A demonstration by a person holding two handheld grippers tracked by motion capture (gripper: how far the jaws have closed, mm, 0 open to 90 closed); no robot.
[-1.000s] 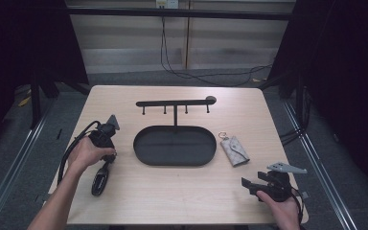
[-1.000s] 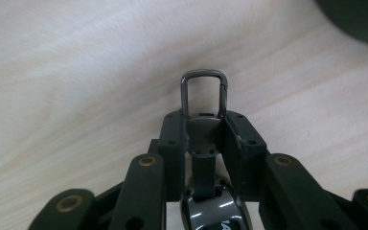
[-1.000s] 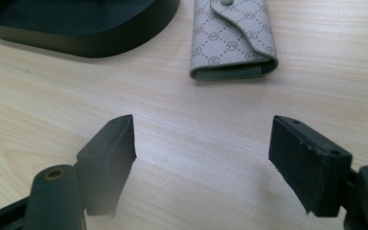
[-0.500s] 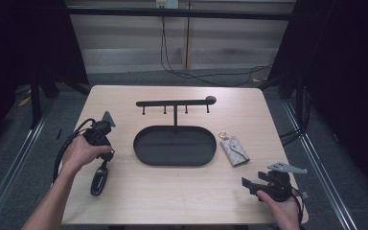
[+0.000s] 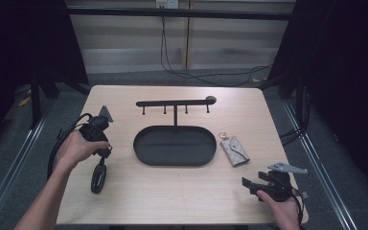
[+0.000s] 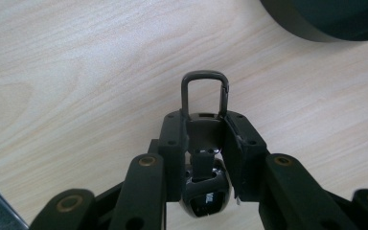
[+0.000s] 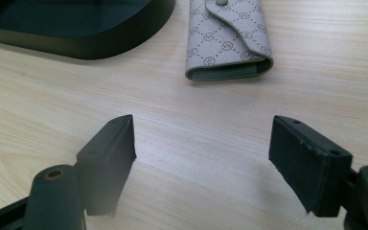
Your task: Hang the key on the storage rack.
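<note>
Clamped in the left gripper [image 6: 205, 129]: the top end of a black key fob [image 5: 97, 176], just below its dark metal clasp [image 6: 205, 91], which pokes out beyond the fingers [image 6: 172, 139] in the left gripper view. Seen from above at the left of the pale wooden tabletop [image 5: 182, 191], hanging from the left gripper [image 5: 101, 146] with its lower end on or just over the wood; contact impossible to judge. Wrapped around the tool's body, a person's left hand [image 5: 76, 148], forearm entering from the bottom edge, black cable looping off to the left.

At the centre of the tabletop, a black oval tray [image 5: 175, 160], with a thin post rising from its far rim to a horizontal rack bar [image 5: 172, 103] fitted with small hooks. Just beside the tray's right end, lying flat and apart from it, a beige patterned key pouch [image 5: 235, 151] with a small ring at its far tip.

Near the front right corner, held low in the person's right hand [image 5: 280, 208], the right gripper [image 5: 249, 183], fingers spread wide and grasping nothing. In the right gripper view, bare wood between the two black fingers [image 7: 108, 148], with the pouch [image 7: 227, 40] ahead and the tray wall [image 7: 76, 45] at upper left. Well apart from the fob and from the left hand.
</note>
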